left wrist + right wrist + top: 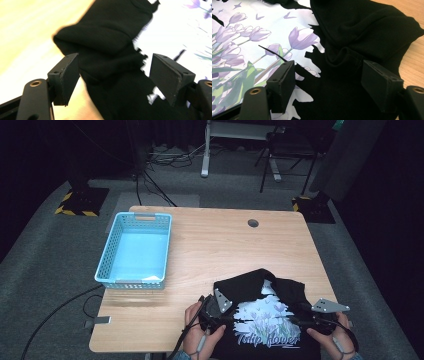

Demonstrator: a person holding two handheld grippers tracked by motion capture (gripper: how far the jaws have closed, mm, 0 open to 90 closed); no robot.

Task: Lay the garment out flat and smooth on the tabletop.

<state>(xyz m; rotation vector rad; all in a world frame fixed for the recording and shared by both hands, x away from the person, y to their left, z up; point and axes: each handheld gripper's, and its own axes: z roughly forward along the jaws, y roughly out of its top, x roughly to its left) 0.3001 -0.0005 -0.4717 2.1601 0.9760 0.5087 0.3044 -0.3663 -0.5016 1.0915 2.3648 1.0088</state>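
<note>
Left fingers: the left gripper (113,77) has its two black fingers (66,77) spread wide, released, with a bunched fold of the black cotton T-shirt with a white and purple tulip print (110,45) lying between them; whether the cloth touches the pads cannot be told.
Right fingers: the right gripper (329,82) is likewise spread apart, its fingers (283,81) straddling a rumpled black fold beside the print, clasping nothing.
Hands: in the high view the left hand (196,322) and right hand (334,332) hold the grippers (216,307) (310,317) at the near edge, each topped by a grey three-cornered plate.
T-shirt position: on the near right part of the light wooden counter (210,250), print upward, its top part folded over in black flaps.
Farther out: an empty light blue plastic lattice basket (112,245) stands at the counter's far left, well apart from the shirt; a round grey cable hole (253,223) sits near the far edge.
View differences: the gripper views show tulip petals and cloth folds closely; the high view gives the lettering below the print, too small to be sure of.
Cut off: the shirt's lower hem runs off the bottom of the high view.
</note>
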